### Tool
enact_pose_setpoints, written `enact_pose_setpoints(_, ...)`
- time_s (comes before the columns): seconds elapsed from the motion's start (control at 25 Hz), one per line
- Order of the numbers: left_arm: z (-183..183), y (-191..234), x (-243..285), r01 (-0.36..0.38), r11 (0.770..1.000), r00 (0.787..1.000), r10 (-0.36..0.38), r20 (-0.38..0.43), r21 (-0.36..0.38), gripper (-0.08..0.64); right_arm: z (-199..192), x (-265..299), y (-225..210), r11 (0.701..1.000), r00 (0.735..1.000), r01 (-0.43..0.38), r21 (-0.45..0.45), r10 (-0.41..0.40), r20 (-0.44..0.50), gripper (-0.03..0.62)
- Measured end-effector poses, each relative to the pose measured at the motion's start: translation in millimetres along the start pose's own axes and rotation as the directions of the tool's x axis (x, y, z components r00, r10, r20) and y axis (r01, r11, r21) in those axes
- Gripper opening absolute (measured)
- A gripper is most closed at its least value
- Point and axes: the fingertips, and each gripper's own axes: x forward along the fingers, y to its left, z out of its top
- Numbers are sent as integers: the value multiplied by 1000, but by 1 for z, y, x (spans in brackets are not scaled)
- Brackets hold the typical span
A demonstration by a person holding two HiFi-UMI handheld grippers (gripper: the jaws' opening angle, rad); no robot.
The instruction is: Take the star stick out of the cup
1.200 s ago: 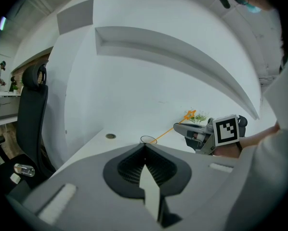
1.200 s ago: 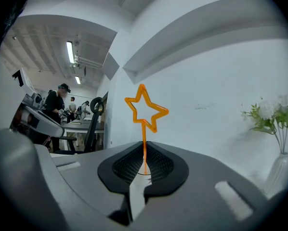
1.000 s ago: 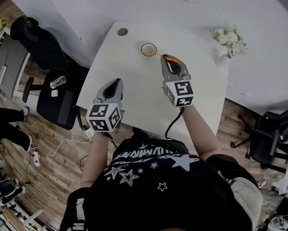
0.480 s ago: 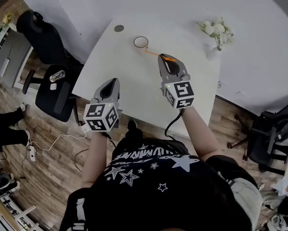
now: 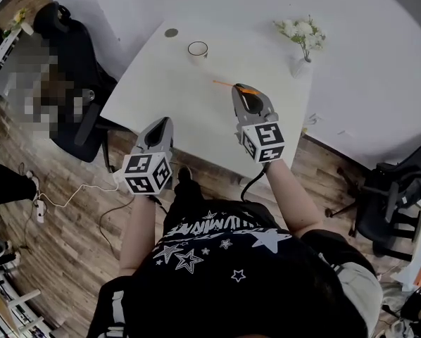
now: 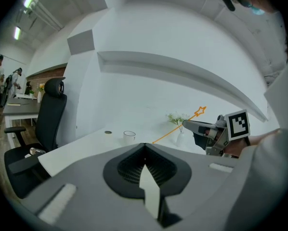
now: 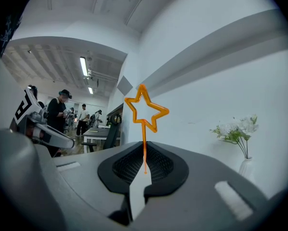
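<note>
The orange star stick (image 5: 224,84) is out of the white cup (image 5: 197,49) and hangs over the white table (image 5: 161,97). My right gripper (image 5: 246,89) is shut on its thin shaft. In the right gripper view the star (image 7: 145,109) stands upright above the shut jaws of the right gripper (image 7: 144,163). The left gripper view shows the stick (image 6: 170,133) slanting up to its star, with the cup (image 6: 129,136) well to its left on the table. My left gripper (image 5: 162,124) hovers at the table's near edge, shut on nothing, and its jaws (image 6: 145,147) meet.
A small vase of white flowers (image 5: 300,62) stands at the table's far right corner. A round cable grommet (image 5: 170,32) sits beyond the cup. Black office chairs stand at the left (image 5: 80,62) and the right (image 5: 383,196). People stand in the room behind (image 7: 62,112).
The right gripper has drawn the star stick away from the cup, toward the near side of the table. Both grippers and the head view have pulled back from the cup.
</note>
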Motion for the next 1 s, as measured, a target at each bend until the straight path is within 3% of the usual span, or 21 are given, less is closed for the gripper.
enact_pose_setpoints(0.48, -24, -52, -34, -18, 1000, 1000, 18, 2, 1, 2, -21, -68, -3, 999, 999, -18, 32, 19, -36, 32)
enact_pose_setpoints(1.0, -35, -68, -56, -6, 1000, 1000, 6, -16, -1, 2, -34, -97, -4, 997, 998, 8, 79, -3, -69, 32)
